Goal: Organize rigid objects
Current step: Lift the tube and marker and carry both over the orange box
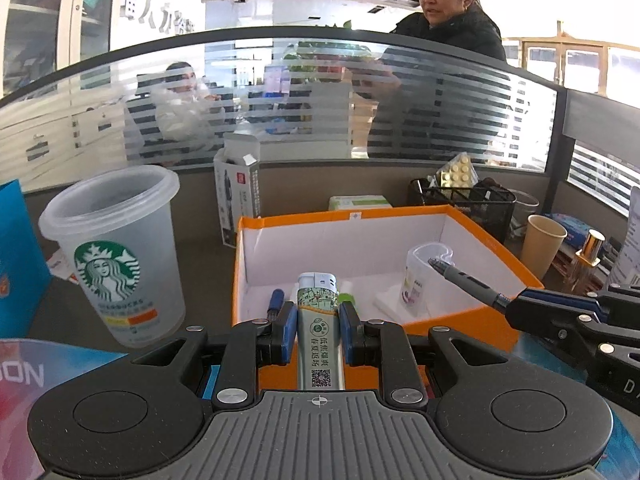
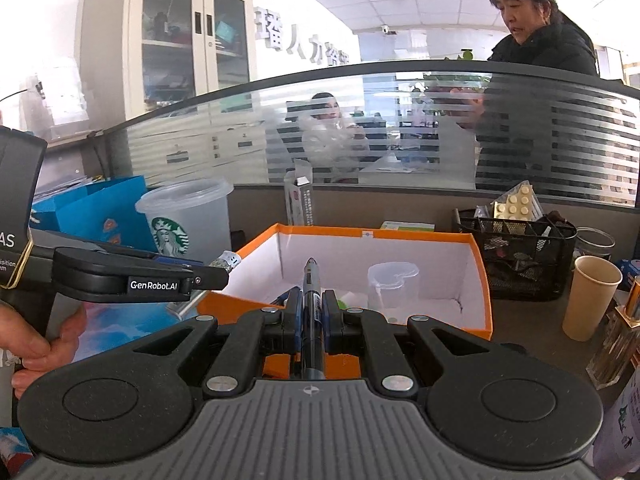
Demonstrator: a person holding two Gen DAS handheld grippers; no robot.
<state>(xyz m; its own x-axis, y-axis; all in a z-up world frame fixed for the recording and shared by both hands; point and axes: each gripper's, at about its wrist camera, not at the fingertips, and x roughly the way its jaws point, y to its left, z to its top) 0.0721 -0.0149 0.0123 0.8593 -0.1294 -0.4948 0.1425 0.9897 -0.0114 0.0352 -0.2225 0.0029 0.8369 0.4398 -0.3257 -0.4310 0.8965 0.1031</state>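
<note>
Starbucks cup point(image 1: 116, 256) standing leftmost, outside the orange box point(image 1: 496, 322). Left gripper point(image 1: 318, 330) pinching a lighter point(image 1: 319, 320) upright over the box's near rim. Right gripper point(image 2: 311, 316) clamping a grey pen point(image 2: 311, 312), tip reaching inward. Risk: releasing early is likely dropping either item outside; pen tip may be knocking the clear container point(image 1: 424, 280).

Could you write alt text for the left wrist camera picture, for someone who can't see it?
The left gripper clamps a lighter at the near edge of an open orange box, which holds a small clear cup. From the right, the right gripper holds a pen over the box. A Starbucks cup stands left.
</note>
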